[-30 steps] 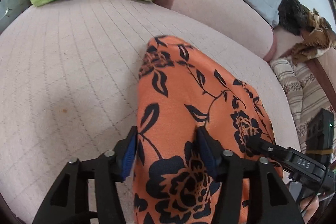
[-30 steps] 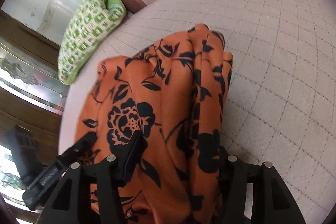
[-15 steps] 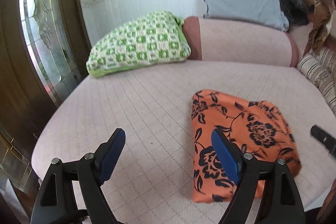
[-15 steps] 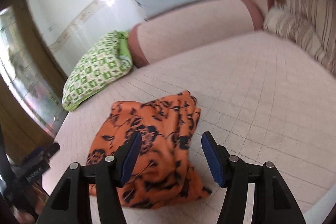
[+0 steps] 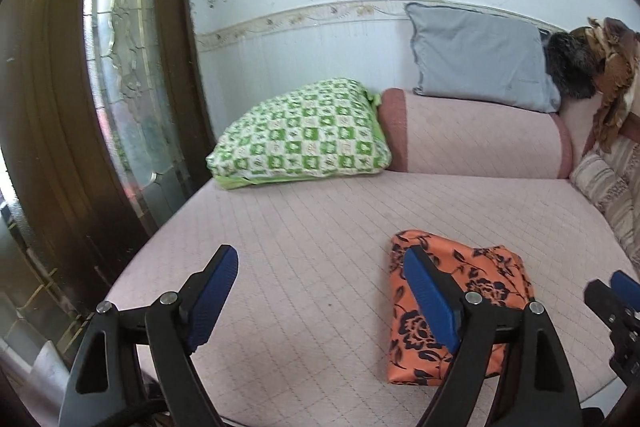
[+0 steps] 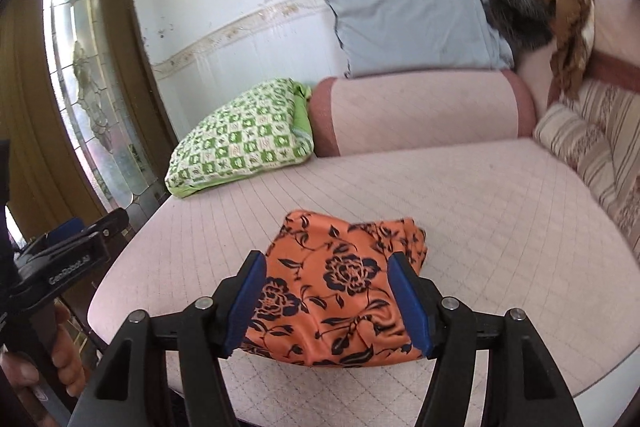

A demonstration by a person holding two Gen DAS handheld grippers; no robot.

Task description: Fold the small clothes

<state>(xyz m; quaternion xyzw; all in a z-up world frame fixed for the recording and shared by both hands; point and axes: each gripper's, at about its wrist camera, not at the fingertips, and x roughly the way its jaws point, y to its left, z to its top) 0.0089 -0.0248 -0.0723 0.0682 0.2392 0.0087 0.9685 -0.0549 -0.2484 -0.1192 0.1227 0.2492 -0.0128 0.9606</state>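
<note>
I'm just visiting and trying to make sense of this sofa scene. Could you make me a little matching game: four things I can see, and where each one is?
Things:
1. orange floral garment
2. green checked pillow
3. grey cushion
4. striped cushion

Places:
A. on top of the pink bolster, against the wall
B. right side of the seat
C. folded, near the seat's front edge
D. back left corner of the seat, by the door

Pairs: 1-C, 2-D, 3-A, 4-B
</note>
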